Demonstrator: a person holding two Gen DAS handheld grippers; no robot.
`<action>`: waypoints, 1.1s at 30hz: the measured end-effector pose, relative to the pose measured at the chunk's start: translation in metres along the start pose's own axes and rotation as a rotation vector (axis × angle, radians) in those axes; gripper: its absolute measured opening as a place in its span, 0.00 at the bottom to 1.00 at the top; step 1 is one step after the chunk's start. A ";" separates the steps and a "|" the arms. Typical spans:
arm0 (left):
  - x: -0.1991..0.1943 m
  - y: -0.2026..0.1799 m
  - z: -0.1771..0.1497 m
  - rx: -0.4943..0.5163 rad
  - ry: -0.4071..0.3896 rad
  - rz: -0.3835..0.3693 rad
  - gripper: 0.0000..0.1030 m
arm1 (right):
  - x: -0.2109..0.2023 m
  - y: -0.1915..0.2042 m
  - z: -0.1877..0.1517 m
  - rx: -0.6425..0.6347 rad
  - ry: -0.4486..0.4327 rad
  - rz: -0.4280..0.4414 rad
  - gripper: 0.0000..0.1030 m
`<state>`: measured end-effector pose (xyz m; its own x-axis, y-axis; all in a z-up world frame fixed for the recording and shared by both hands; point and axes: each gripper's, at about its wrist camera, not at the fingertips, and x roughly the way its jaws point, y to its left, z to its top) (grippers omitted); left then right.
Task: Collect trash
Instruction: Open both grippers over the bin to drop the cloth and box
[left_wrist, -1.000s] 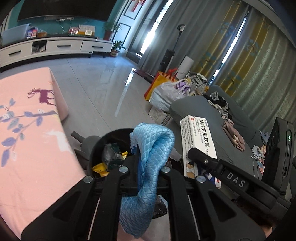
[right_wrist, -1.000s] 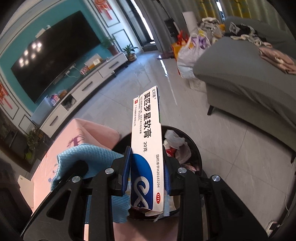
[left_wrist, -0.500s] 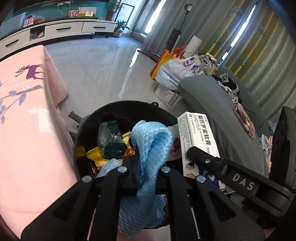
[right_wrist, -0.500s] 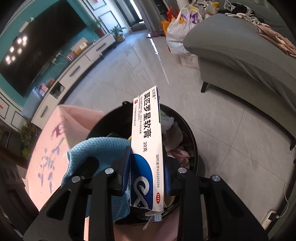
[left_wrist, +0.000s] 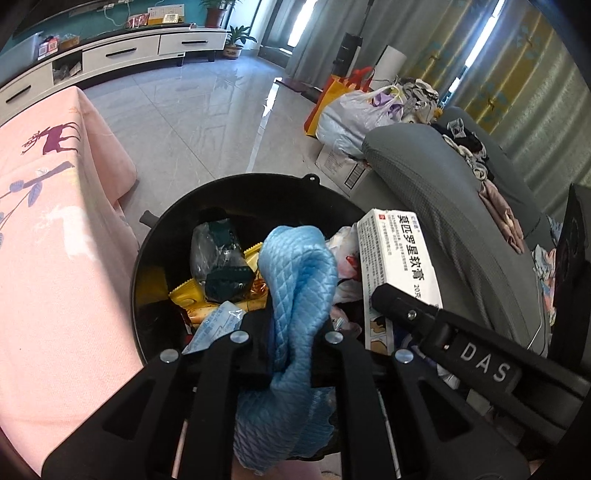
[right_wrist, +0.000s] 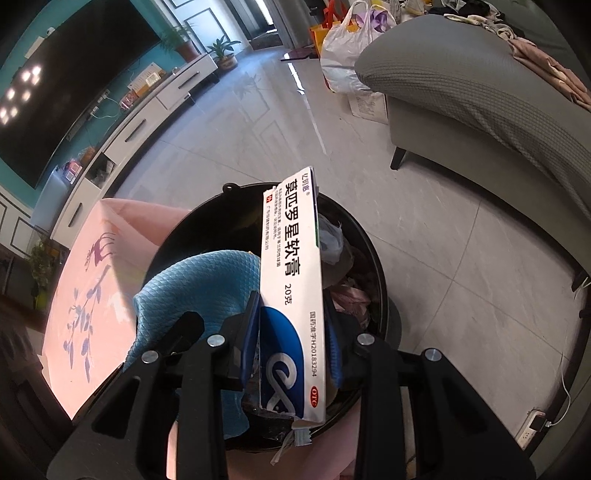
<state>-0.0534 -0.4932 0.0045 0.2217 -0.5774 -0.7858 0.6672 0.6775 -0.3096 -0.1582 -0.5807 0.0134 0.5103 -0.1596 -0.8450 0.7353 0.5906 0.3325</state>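
My left gripper (left_wrist: 295, 328) is shut on a crumpled blue quilted cloth (left_wrist: 299, 280) and holds it over a round black trash bin (left_wrist: 236, 184) with wrappers, plastic and other rubbish inside. My right gripper (right_wrist: 291, 332) is shut on a long white and blue medicine box (right_wrist: 291, 280), held upright over the same bin (right_wrist: 369, 236). The box also shows in the left wrist view (left_wrist: 399, 258), just right of the cloth. The cloth shows in the right wrist view (right_wrist: 199, 291), left of the box.
A table with a pink printed cloth (left_wrist: 48, 229) stands against the bin's left side. A grey sofa (left_wrist: 461, 221) with clothes lies to the right. Bags (left_wrist: 354, 110) sit on the tiled floor beyond. A white TV cabinet (left_wrist: 122, 55) lines the far wall.
Both grippers have moved forward and tilted down over the bin, which now fills more of both views. The cloth and the box stay gripped.
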 end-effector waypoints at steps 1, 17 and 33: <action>0.000 0.000 0.000 0.004 0.001 0.005 0.11 | 0.000 0.000 0.000 -0.001 0.001 -0.001 0.31; -0.044 0.007 0.003 -0.040 -0.082 -0.009 0.65 | -0.027 -0.008 0.001 0.029 -0.072 -0.015 0.54; -0.154 -0.014 -0.007 0.117 -0.263 0.087 0.97 | -0.117 0.004 -0.009 0.009 -0.331 0.009 0.97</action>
<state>-0.1020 -0.4108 0.1259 0.4476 -0.6283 -0.6364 0.7119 0.6810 -0.1716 -0.2192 -0.5521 0.1100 0.6327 -0.4037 -0.6608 0.7333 0.5866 0.3438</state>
